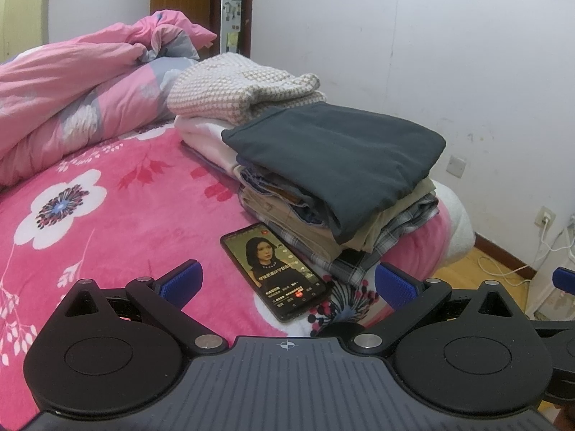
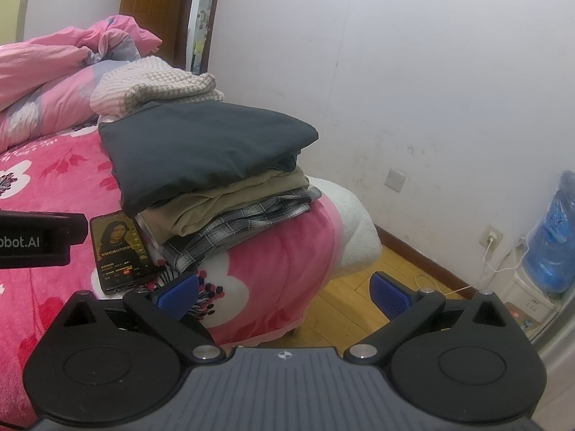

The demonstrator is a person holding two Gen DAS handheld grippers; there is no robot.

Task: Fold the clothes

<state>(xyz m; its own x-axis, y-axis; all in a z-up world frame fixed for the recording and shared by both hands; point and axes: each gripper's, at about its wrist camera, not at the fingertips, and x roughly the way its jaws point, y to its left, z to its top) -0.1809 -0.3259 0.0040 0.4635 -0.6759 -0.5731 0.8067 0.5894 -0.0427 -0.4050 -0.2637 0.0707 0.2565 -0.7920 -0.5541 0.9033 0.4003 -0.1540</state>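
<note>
A stack of folded clothes sits at the bed's corner, topped by a dark grey garment (image 1: 337, 165) (image 2: 201, 147). Beneath it lie a khaki piece (image 2: 230, 197) and a plaid shirt (image 2: 244, 222). A knitted beige-and-white sweater (image 1: 230, 86) (image 2: 151, 82) rests on a white folded item (image 1: 205, 136) behind. My left gripper (image 1: 287, 283) is open, hovering low over the pink floral blanket (image 1: 107, 215) just short of the stack, empty. My right gripper (image 2: 284, 294) is open too, held over the bed's edge, nothing between its blue pads (image 2: 179, 294).
A phone (image 1: 276, 269) (image 2: 120, 251) with a lit screen lies on the blanket in front of the stack. A rumpled pink duvet (image 1: 72, 100) fills the back left. The white wall (image 2: 431, 107) and wooden floor (image 2: 359, 287) lie right, with a water dispenser (image 2: 550, 237) and cables.
</note>
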